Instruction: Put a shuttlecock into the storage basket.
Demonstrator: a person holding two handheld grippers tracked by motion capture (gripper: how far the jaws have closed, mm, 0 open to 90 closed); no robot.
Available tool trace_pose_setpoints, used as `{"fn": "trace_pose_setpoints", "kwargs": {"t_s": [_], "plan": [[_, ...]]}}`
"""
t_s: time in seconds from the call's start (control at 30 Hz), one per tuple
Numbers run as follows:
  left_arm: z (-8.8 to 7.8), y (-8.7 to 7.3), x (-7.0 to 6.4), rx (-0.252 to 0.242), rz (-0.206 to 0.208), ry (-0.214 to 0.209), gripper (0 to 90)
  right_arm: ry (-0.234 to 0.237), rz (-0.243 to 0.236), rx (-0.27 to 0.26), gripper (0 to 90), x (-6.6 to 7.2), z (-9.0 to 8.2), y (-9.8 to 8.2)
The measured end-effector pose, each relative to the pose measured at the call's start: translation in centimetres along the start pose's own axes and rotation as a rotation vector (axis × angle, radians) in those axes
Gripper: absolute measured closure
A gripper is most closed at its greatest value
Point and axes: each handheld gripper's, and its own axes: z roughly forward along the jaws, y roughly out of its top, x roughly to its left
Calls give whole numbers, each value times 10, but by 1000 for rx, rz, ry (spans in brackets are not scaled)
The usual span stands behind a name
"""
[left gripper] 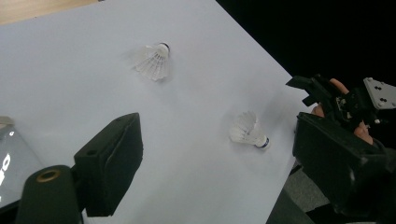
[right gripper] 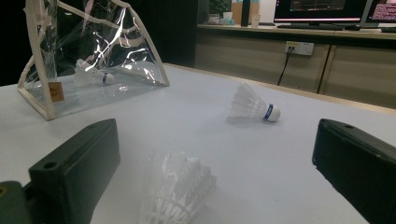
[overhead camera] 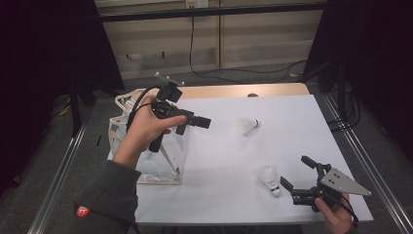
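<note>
Jaws of left gripper (overhead camera: 204, 122) wide apart, empty, raised above bag (overhead camera: 168, 165). Right gripper (overhead camera: 294, 173) low, open; near shuttlecock (overhead camera: 270, 180) between jaws, seemingly untouched.

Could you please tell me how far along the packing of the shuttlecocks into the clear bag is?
Done: one shuttlecock lies inside the clear bag. In hand: the open right gripper faces the near shuttlecock; the left gripper is open and empty. Left: that one and the far shuttlecock.

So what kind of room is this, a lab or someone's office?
Probably a lab or test room: a white-topped table inside a metal frame, dark curtains at the sides, and computer monitors on a bench behind.
</note>
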Motion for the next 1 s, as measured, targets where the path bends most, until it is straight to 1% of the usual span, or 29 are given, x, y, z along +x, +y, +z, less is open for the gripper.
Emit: {"fn": "trace_pose_setpoints", "kwargs": {"t_s": [0.2, 0.23, 0.3, 0.37, 0.4, 0.43, 0.5, 0.63, 0.67, 0.73, 0.8, 0.83, 1.0], "plan": [[6, -3, -3, -7, 13, -18, 154, 0, -1, -1, 5, 0, 0, 0], [6, -4, -4, -1, 14, -11, 154, 0, -1, 0, 5, 0, 0, 0], [8, -4, -6, -3, 24, -14, 153, 0, 0, 0, 5, 0, 0, 0], [10, -5, -7, -5, 27, -25, 149, 0, -1, 1, 5, 0, 0, 0], [11, -6, -8, 1, 31, -22, 149, 0, -1, 0, 5, 0, 0, 0], [12, -6, -8, -1, 34, -31, 149, 0, -1, 1, 5, 0, 0, 0], [14, -7, -10, 5, 39, -26, 149, 0, -1, 1, 5, 0, 0, 0], [17, -9, -10, 3, 43, -33, 143, 2, -1, -1, 5, 0, 0, 0], [19, -10, -10, -1, 40, -43, 141, 2, -1, -1, 5, 0, 0, 0], [21, -11, -11, 2, 40, -43, 134, 2, -2, -1, 5, 0, 0, 0], [23, -13, -10, 4, 43, -59, 129, 1, -3, -1, 5, 0, 0, 0], [24, -14, -11, -1, 40, -53, 126, 1, -2, -1, 5, 0, 0, 0], [30, -19, -10, 2, 52, -76, 117, 1, -3, -1, 5, 0, 0, 0]]}}
